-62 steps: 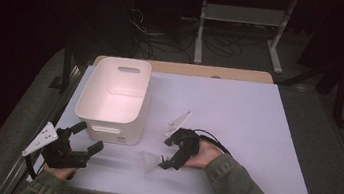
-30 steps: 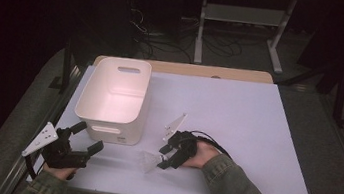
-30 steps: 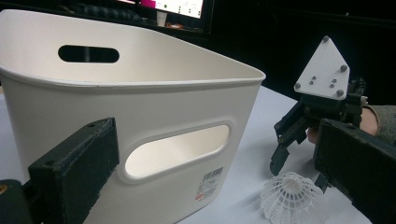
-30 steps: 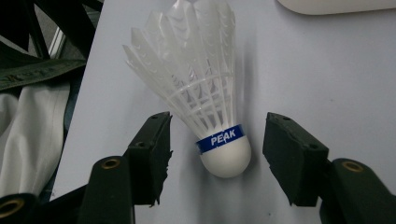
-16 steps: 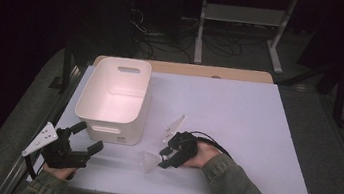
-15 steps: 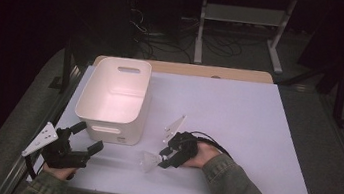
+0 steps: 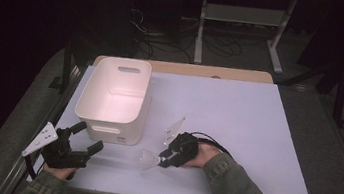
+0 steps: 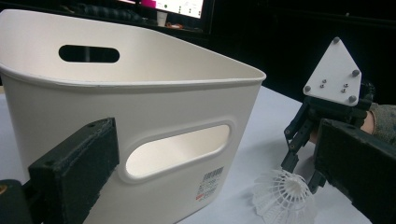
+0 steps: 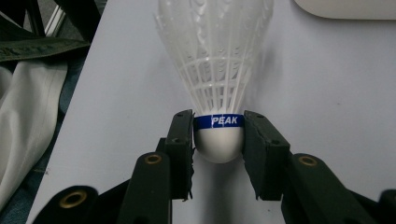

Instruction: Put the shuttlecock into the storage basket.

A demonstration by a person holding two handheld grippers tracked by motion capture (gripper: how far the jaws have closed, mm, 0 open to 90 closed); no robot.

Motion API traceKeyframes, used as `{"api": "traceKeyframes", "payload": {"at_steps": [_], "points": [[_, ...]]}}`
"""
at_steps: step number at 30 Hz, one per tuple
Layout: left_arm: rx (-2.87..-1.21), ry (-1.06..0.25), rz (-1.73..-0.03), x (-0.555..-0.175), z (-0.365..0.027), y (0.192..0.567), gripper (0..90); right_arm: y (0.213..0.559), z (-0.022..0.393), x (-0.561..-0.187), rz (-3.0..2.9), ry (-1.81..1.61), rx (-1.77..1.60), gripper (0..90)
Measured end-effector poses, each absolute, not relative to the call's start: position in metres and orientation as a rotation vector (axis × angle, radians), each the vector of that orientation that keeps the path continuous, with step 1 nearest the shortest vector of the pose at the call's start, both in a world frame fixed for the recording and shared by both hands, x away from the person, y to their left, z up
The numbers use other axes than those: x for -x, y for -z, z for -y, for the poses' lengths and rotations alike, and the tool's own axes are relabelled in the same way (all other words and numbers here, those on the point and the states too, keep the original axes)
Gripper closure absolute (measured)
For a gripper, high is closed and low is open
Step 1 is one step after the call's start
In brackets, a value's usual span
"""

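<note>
Here the right gripper [image 9: 218, 140] has its two jaws closed on the round white cork of a shuttlecock [image 9: 215, 60], one jaw on each side, right at the blue band. That hard little end is the best place to grab, I think, because the net skirt is soft and would bend. The shuttlecock lies near the front edge of the table [image 7: 258, 113], just in front of the tub [image 7: 115, 97], with its skirt pointing toward the table's left side. The tub sits by the left edge and looks empty, so it seems a likely place for the shuttlecock to go.

The left gripper [image 7: 84, 142] waits at the front left corner with its jaws wide apart and nothing between them. It points at the tub's front wall but does not touch it.

Some things are hard to see. The room behind the table is very dark. In the left gripper view the shuttlecock's skirt is cut off at the bottom, and the tub's wall hides its floor.
</note>
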State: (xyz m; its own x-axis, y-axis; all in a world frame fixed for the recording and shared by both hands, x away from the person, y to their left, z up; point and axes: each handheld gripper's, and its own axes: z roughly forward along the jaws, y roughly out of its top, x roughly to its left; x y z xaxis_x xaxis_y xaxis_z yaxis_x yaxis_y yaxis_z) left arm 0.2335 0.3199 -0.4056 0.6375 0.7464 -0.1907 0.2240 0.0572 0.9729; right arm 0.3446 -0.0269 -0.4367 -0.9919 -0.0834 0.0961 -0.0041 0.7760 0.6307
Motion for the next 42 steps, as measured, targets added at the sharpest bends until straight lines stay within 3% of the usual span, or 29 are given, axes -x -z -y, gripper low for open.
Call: {"api": "traceKeyframes", "payload": {"at_steps": [42], "points": [[-1.499,-0.480,-0.856,-0.234,-0.319,0.406,0.0,0.407,0.036,-0.341,2.812,1.097,-0.060,63.5]]}}
